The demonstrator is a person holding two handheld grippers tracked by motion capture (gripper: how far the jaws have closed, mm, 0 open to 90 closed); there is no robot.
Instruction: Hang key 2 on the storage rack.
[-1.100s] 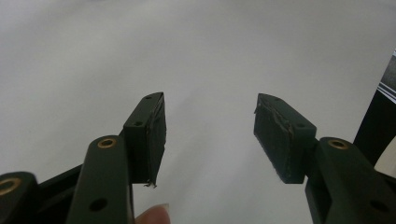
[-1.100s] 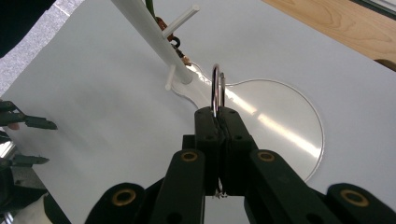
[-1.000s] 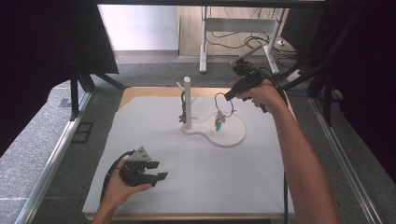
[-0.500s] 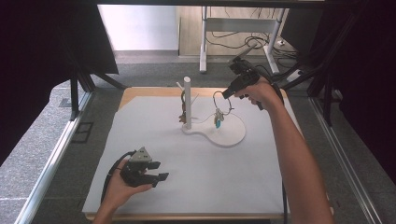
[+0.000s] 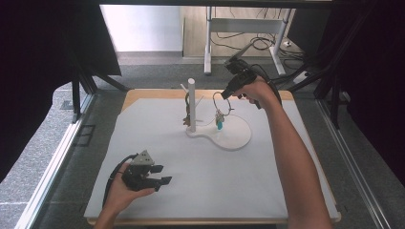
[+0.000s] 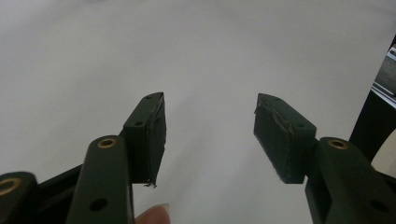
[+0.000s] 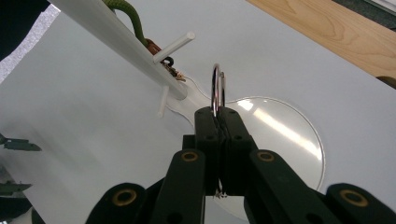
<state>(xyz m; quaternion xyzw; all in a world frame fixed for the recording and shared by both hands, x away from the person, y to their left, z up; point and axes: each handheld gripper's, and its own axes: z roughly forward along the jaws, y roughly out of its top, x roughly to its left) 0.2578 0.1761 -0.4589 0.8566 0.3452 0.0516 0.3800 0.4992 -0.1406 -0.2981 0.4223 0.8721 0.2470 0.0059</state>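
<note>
A white stand with an upright post (image 5: 191, 102) and short pegs rises from a flat round base (image 5: 234, 136) at the middle back of the table. My right gripper (image 5: 228, 91) is held above the base, just right of the post, shut on a metal key ring (image 5: 222, 101) from which keys and a teal tag (image 5: 219, 122) hang. In the right gripper view the jaws (image 7: 218, 114) pinch the ring (image 7: 216, 86) edge-on, with a peg (image 7: 173, 43) up and to the left. My left gripper (image 5: 163, 174) rests open at the front left, holding nothing (image 6: 210, 126).
A green cord (image 7: 128, 16) and a brownish trinket (image 5: 187, 114) hang on the post's left side. A white mat (image 5: 200, 191) covers the wooden table (image 5: 153, 93). Metal rails run along both sides, and a desk frame with cables stands behind.
My right gripper has carried the key ring slightly left toward the post. The left gripper has stayed put.
</note>
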